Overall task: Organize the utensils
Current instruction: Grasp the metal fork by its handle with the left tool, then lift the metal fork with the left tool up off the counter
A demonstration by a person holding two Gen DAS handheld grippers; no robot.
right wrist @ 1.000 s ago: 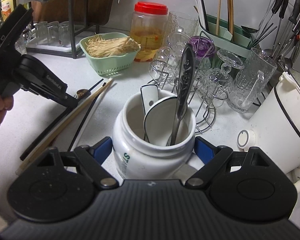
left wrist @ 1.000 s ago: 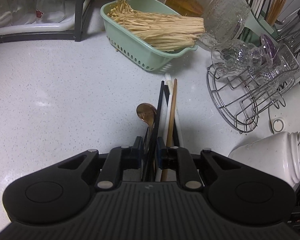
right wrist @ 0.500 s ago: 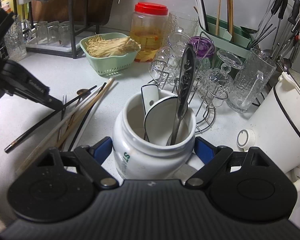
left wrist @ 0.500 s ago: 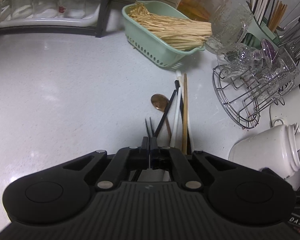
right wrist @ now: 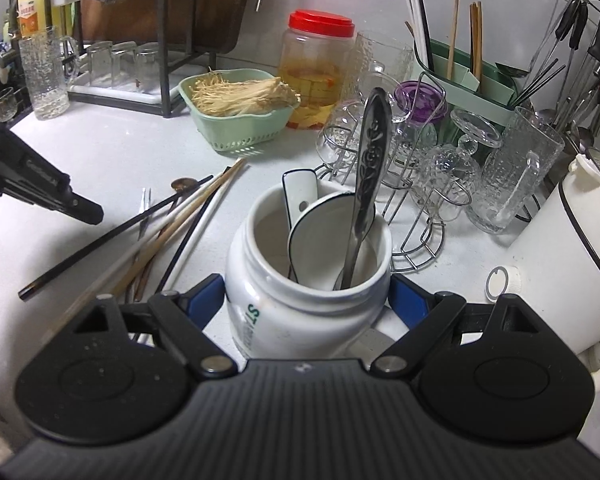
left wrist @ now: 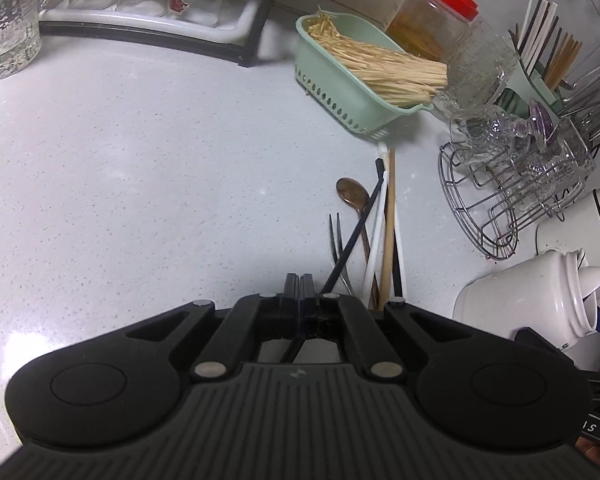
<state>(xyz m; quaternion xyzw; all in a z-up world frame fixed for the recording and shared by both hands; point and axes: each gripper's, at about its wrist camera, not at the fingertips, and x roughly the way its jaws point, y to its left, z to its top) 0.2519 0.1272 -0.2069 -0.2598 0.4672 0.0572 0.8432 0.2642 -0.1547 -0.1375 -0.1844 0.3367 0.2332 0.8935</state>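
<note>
A heap of loose utensils lies on the counter: a black chopstick (left wrist: 356, 228), white chopsticks (left wrist: 376, 236), a wooden chopstick (left wrist: 389, 224), a copper spoon (left wrist: 352, 194) and a thin dark fork (left wrist: 334, 232). My left gripper (left wrist: 299, 280) is shut and empty, raised left of the heap; it also shows in the right wrist view (right wrist: 94, 214). My right gripper (right wrist: 306, 292) is shut on a white ceramic jar (right wrist: 300, 312) that holds a white spoon (right wrist: 320, 228) and a patterned metal spoon (right wrist: 370, 160).
A green basket of enoki mushrooms (left wrist: 364, 72), a red-lidded jar (left wrist: 432, 28), a wire rack of glasses (left wrist: 508, 184), a green cutlery holder with chopsticks (right wrist: 468, 76) and a white kettle (right wrist: 572, 248) stand around. A glass shelf rack (left wrist: 148, 20) is at the back left.
My left gripper closed, then lifted and pulled back left from the heap, empty. The black chopstick shifted and now lies askew; the fork is uncovered. The right gripper and jar stayed put.
</note>
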